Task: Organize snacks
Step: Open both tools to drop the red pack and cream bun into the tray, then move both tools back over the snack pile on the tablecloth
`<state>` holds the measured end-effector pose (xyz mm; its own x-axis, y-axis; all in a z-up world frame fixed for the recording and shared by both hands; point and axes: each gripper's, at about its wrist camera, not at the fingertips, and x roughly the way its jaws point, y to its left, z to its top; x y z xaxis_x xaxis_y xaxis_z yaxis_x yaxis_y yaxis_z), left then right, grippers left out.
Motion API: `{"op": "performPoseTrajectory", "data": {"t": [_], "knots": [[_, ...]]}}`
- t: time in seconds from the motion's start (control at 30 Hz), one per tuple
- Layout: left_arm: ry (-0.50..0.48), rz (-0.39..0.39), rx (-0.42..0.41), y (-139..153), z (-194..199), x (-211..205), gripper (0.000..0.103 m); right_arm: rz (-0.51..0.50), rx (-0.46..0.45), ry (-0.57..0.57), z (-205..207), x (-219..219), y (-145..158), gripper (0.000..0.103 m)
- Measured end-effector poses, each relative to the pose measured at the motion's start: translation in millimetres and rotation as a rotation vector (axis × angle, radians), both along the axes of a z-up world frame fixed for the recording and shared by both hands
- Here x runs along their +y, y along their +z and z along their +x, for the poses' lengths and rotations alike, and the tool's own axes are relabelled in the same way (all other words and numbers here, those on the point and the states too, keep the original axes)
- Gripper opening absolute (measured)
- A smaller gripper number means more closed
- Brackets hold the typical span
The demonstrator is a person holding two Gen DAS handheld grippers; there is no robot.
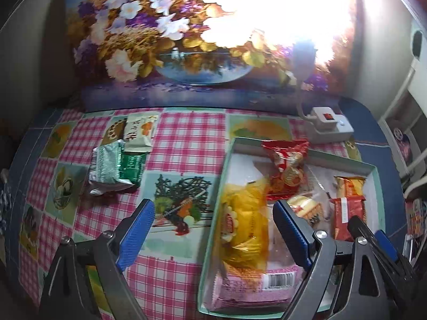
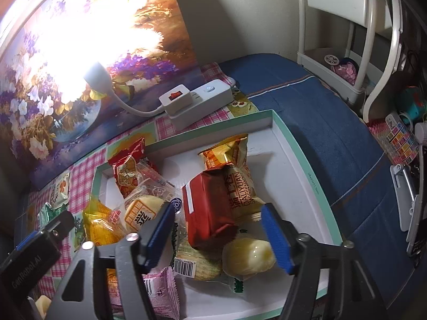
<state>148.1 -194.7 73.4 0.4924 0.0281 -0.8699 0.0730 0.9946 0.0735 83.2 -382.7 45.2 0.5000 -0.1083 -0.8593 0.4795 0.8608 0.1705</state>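
A shallow white box with a teal rim [image 1: 371,170] [image 2: 301,170] lies on the checked tablecloth and holds several snack packets. My left gripper [image 1: 214,229] is open, straddling the box's left wall, with a yellow packet [image 1: 245,221] lying loose between its blue pads. My right gripper [image 2: 217,236] is open over the box. A red packet [image 2: 210,210] and a pale round snack [image 2: 248,253] lie between its pads, ungripped. Outside the box, a silver-green packet [image 1: 106,173], a green packet [image 1: 132,168] and a white packet [image 1: 140,133] lie on the cloth at the left.
A white power strip [image 1: 331,125] [image 2: 194,98] with a bright gooseneck lamp [image 2: 97,76] sits behind the box. A floral painting [image 1: 160,40] leans against the wall. Blue cloth [image 2: 320,112] and a white rack [image 2: 347,53] stand to the right.
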Motion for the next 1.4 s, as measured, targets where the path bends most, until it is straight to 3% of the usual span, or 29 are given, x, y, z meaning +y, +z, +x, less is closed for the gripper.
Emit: {"op": "performPoseTrajectory", "data": {"t": [0.33, 0.4, 1.07, 1.4], "knots": [[0.101, 0.015, 0.017, -4.8, 6.2, 20.0, 0.092, -0.027, 0.001, 0.025, 2.8, 7.6, -1.3, 0.097], [0.113, 0.018, 0.018, -4.8, 7.3, 23.3, 0.097, -0.035, 0.001, 0.027, 3.1, 8.9, -1.3, 0.103], [0.204, -0.013, 0.04, -1.8, 17.8, 66.9, 0.101, 0.005, 0.002, 0.058, 9.0, 23.8, -1.9, 0.103], [0.274, 0.032, 0.017, 11.6, 23.5, 121.9, 0.101, 0.026, -0.049, 0.186, 27.9, 76.3, 17.8, 0.103]]}}
